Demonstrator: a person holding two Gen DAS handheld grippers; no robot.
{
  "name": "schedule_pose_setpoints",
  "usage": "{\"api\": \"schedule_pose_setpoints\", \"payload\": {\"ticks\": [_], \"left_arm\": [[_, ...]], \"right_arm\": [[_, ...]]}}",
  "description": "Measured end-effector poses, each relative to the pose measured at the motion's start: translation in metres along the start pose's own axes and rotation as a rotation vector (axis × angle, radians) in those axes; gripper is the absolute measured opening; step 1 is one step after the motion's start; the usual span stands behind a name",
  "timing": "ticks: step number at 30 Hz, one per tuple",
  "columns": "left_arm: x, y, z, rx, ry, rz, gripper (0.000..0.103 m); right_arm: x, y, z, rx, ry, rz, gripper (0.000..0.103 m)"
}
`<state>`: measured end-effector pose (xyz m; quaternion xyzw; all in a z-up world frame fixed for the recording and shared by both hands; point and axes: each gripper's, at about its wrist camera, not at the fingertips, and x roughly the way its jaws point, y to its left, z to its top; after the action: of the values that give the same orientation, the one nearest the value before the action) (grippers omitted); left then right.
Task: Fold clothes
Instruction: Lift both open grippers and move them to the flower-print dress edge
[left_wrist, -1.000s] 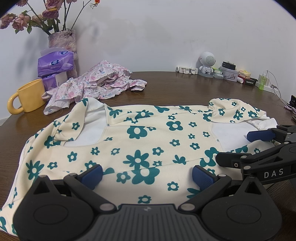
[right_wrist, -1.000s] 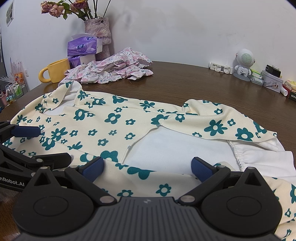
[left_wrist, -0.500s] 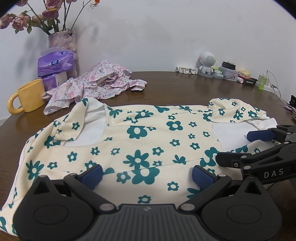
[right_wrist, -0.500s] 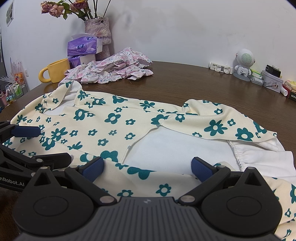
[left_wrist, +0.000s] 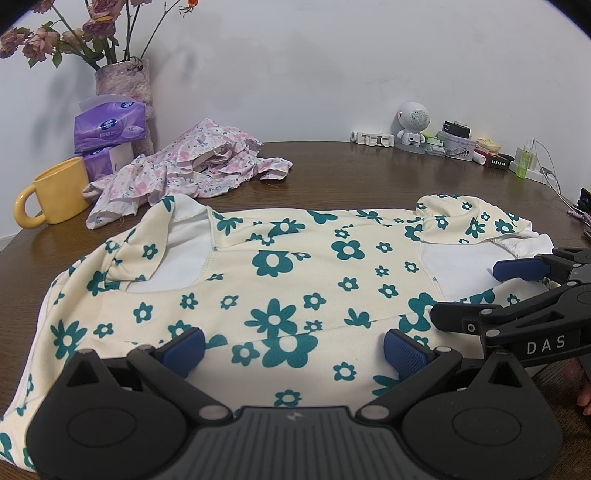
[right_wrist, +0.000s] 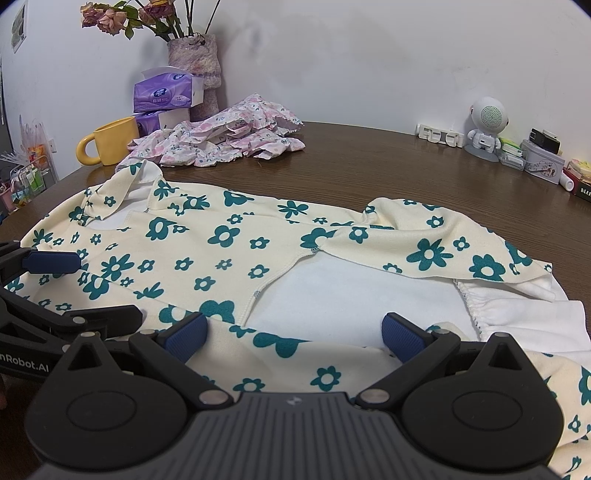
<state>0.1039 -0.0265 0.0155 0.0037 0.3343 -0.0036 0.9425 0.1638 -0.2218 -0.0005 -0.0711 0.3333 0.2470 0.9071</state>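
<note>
Nothing has moved since earlier: both tools, left (left_wrist: 293, 343) and right (right_wrist: 293, 334), hover wide open and empty over the near hem of the top (left_wrist: 280, 266), spread on the surface (left_wrist: 351, 173) (sleeves tucked in). Next, likely: pinch the hem, fold away.

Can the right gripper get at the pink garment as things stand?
Probably not without a long reach: the pink garment lies far back by the mug, beyond the floral top under the open right gripper. Nothing blocks it.
</note>
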Motion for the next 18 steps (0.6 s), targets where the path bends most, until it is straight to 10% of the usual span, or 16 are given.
{"api": "schedule_pose_setpoints", "payload": {"ticks": [18], "left_arm": [[-0.068,0.032,0.073,0.033,-0.171,-0.049,0.103]], "right_arm": [[-0.042,-0.024,0.032,-0.028,-0.087,0.053,0.103]]}}
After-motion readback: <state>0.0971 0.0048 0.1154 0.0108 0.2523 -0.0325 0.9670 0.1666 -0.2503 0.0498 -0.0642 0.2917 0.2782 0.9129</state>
